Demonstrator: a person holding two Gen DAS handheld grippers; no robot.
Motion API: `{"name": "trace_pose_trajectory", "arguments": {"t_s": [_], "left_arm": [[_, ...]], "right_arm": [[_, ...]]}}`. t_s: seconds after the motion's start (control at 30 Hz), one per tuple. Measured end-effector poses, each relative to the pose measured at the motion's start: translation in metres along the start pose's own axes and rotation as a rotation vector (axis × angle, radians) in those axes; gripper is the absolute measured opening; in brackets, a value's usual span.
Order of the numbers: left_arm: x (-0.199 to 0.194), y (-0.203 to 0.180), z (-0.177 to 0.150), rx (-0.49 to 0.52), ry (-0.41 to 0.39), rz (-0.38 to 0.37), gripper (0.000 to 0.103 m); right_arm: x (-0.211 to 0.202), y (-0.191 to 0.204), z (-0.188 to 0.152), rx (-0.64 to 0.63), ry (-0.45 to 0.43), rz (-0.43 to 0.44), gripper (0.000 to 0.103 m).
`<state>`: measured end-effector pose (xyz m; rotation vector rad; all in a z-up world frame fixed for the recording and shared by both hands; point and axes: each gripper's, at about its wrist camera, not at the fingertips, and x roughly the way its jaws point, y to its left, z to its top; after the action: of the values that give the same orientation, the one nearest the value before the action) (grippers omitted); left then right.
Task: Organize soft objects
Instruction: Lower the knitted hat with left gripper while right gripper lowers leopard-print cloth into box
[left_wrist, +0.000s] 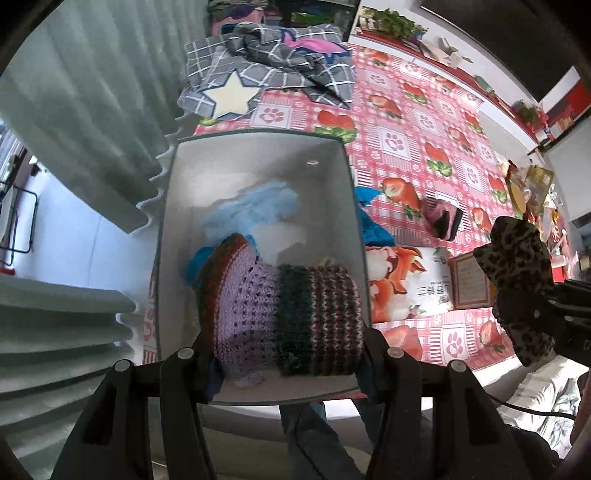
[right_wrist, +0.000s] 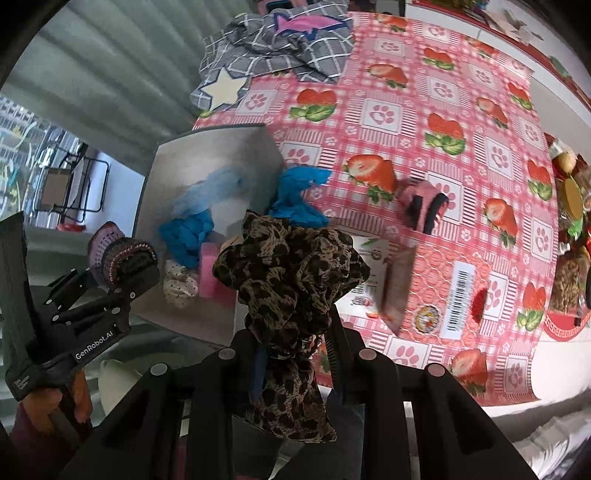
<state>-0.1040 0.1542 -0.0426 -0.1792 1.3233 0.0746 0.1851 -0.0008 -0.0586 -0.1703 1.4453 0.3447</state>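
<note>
Closest to my left lens, the left gripper (left_wrist: 284, 347) pinches a rolled knit scarf (left_wrist: 280, 314) directly over the grey bin (left_wrist: 168, 206). My right gripper (right_wrist: 295, 350) is pressed tight on a leopard-print cloth (right_wrist: 291, 280), with the bin at ten o'clock from it. I'd lower the scarf well inside the walls before releasing, then bring the leopard cloth across the surface (right_wrist: 424, 122).
</note>
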Motion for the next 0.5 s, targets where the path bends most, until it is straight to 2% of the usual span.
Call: {"name": "trace_pose_trajectory", "arguments": {"t_s": [0.5], "left_arm": [[0.001,0.037,-0.009,-0.087,0.019,0.032,0.06]], "right_arm": [[0.023,0.044,0.016,-0.106,0.052,0.027,0.03]]}}
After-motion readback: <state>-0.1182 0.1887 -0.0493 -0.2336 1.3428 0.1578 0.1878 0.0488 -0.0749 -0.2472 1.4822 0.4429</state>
